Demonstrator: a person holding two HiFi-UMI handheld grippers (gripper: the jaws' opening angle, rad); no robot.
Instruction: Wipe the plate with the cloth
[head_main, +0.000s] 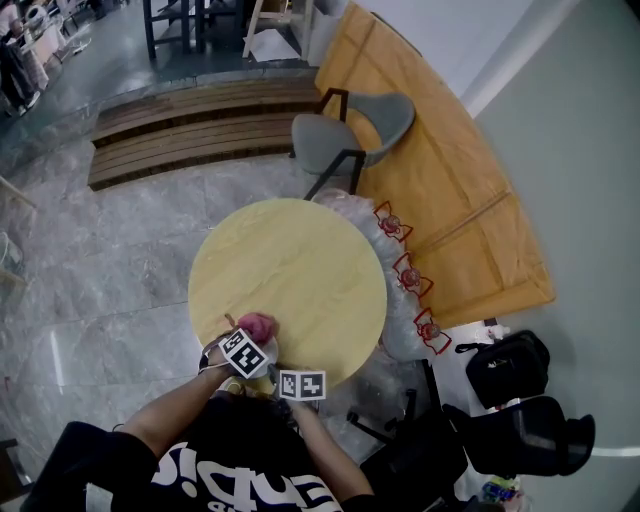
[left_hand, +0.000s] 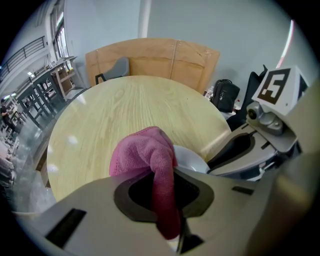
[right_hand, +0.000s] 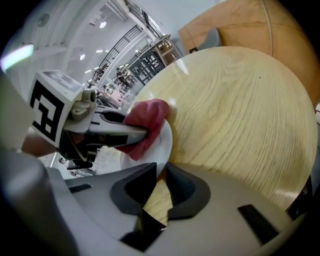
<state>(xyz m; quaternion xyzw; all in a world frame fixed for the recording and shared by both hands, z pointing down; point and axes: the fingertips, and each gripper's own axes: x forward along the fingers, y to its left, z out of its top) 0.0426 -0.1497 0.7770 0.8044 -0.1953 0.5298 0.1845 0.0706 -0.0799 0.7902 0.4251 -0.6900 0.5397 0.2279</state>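
A pink cloth (left_hand: 145, 150) is bunched up and clamped in my left gripper (left_hand: 165, 197), which is shut on it. The cloth (right_hand: 148, 117) rests against the face of a small white plate (right_hand: 159, 145). That plate stands tilted at the near edge of the round wooden table (head_main: 290, 265). My right gripper (right_hand: 160, 175) is shut on the plate's lower rim. In the head view both grippers, left (head_main: 245, 352) and right (head_main: 301, 384), sit close together at the table's near edge, with the cloth (head_main: 258, 324) just beyond them. Most of the plate (left_hand: 192, 159) is hidden behind the cloth.
A grey chair (head_main: 355, 130) stands at the table's far side. Clear plastic bags with red handles (head_main: 405, 275) lean against the table's right side. Black bags (head_main: 510, 365) lie on the floor at the right. A wooden bench (head_main: 200, 125) is further off.
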